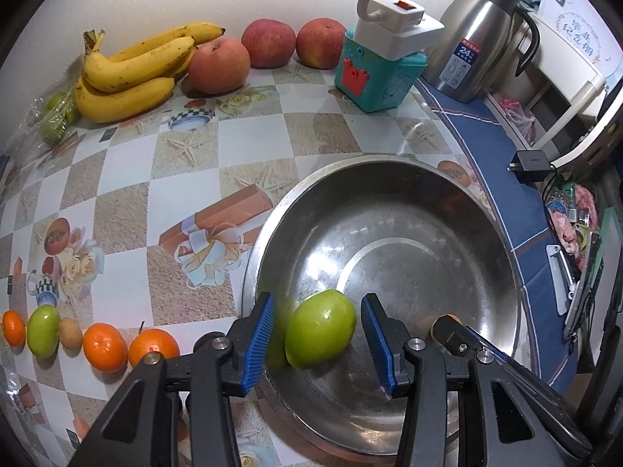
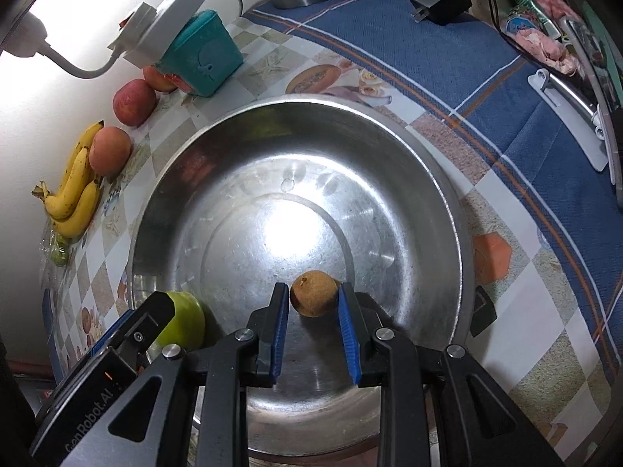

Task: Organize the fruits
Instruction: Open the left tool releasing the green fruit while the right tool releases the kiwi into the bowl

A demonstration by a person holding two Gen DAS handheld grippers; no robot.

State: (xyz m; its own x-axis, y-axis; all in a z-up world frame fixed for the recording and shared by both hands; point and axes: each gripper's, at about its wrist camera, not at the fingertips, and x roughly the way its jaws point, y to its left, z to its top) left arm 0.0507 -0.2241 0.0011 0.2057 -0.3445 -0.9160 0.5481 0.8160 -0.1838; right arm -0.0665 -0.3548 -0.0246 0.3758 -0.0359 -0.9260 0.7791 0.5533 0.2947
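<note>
The green fruit [image 1: 321, 329] lies inside the steel bowl [image 1: 389, 163] near its left wall, between the blue pads of the left gripper [image 1: 317, 340], whose jaws stand apart with a visible gap on each side of it. The right gripper [image 2: 313, 305] is clamped on a small brown fruit [image 2: 314, 293] over the bowl's floor, just beside the left gripper. On the patterned tablecloth [image 1: 128, 179], bananas [image 1: 128, 74] and three apples [image 1: 219, 65] line the wall, and a row of oranges [image 1: 105, 346] with another green fruit sits at the near edge. A teal box [image 1: 373, 78] under a white power strip [image 1: 397, 19], a steel kettle [image 1: 479, 43] and a black charger [image 1: 531, 161] stand behind the bowl.
</note>
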